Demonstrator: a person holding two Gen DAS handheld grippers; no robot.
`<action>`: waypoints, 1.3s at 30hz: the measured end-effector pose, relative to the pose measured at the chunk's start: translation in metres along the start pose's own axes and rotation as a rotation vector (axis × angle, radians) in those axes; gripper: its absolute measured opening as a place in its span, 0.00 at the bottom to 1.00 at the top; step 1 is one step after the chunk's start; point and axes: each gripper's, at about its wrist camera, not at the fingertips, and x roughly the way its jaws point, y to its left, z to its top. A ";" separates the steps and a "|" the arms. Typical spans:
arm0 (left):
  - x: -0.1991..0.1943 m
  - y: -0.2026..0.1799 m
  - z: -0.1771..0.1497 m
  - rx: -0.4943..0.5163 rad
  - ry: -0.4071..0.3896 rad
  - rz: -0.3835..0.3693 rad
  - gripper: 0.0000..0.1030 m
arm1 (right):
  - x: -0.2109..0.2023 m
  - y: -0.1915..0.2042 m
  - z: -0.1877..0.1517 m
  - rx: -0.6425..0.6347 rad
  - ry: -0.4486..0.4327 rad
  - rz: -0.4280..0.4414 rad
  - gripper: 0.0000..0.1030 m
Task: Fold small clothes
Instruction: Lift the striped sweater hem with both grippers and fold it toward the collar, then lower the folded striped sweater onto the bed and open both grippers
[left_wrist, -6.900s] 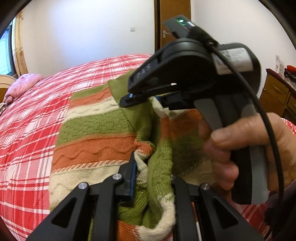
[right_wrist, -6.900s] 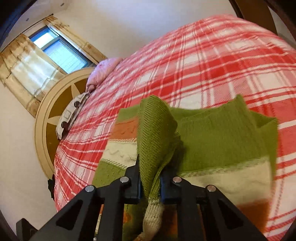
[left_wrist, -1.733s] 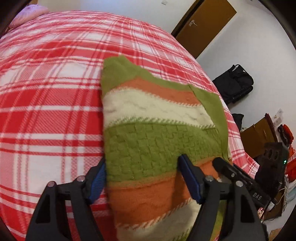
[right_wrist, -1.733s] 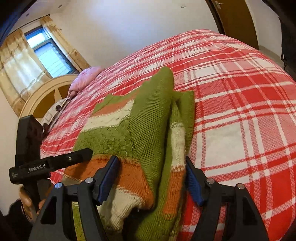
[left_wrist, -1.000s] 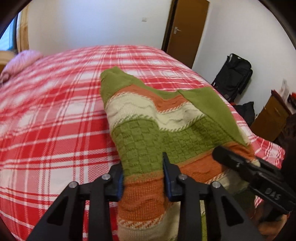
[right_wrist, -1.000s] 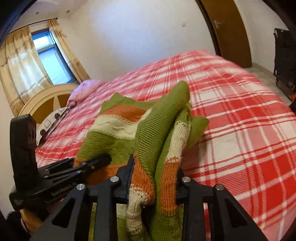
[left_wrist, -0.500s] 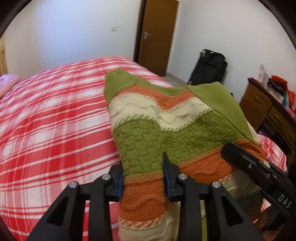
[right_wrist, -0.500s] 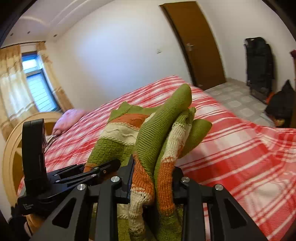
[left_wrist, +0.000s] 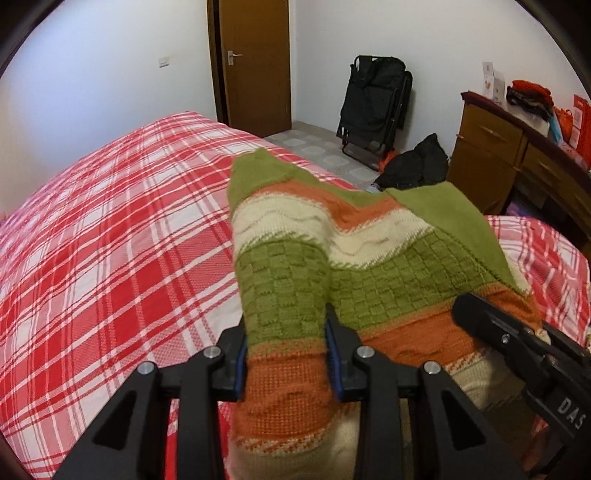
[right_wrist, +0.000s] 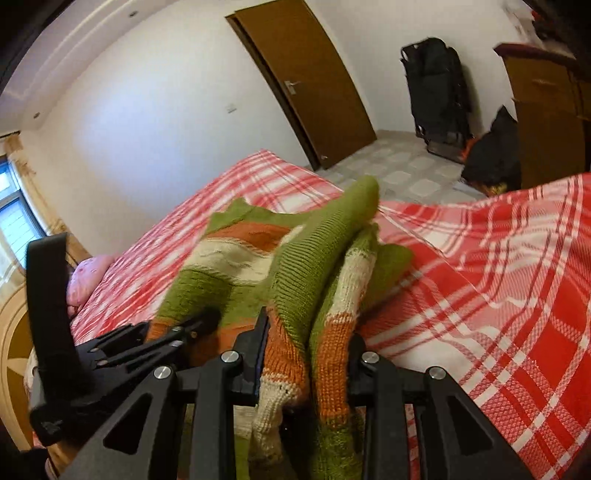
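Left gripper (left_wrist: 286, 347) has its two fingers pinched in on the striped sweater (left_wrist: 332, 266), the knit bunched tight between the blue-edged pads right at the line where the green basket-weave band meets the orange one. Ahead of those fingers the folded garment runs out through a cream band and another orange stripe to a plain green end, lifted above the red plaid bedspread (left_wrist: 110, 240) that spreads off to the left of the fingers. To the right of them, the right gripper's dark body pokes in against the sweater's orange stripe. Over to the right wrist view: the right gripper (right_wrist: 306, 354) is closed down on the same sweater (right_wrist: 314, 258), a thick stack of layers, orange, cream and ribbed green, wedged between its fingers, with cream knit hanging down below them. Beyond the fingertips a green ribbed fold rises to a point; left of the fingers sits the left gripper's black frame, touching the sweater's green and orange part. Right of the fingers, more plaid bedspread (right_wrist: 498, 295). Past the bed, a brown door (left_wrist: 255, 66), a black bag (left_wrist: 376, 107) against the wall and a wooden dresser (left_wrist: 491, 155).
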 end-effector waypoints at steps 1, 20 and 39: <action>0.000 0.003 -0.001 -0.006 0.002 -0.003 0.35 | 0.003 -0.002 0.002 0.008 0.007 -0.005 0.29; -0.024 0.034 -0.039 -0.108 0.018 0.054 0.77 | -0.028 -0.010 -0.016 0.060 0.012 -0.104 0.40; -0.069 0.050 -0.099 -0.190 0.075 0.260 0.77 | -0.054 0.042 -0.085 -0.276 0.103 -0.158 0.39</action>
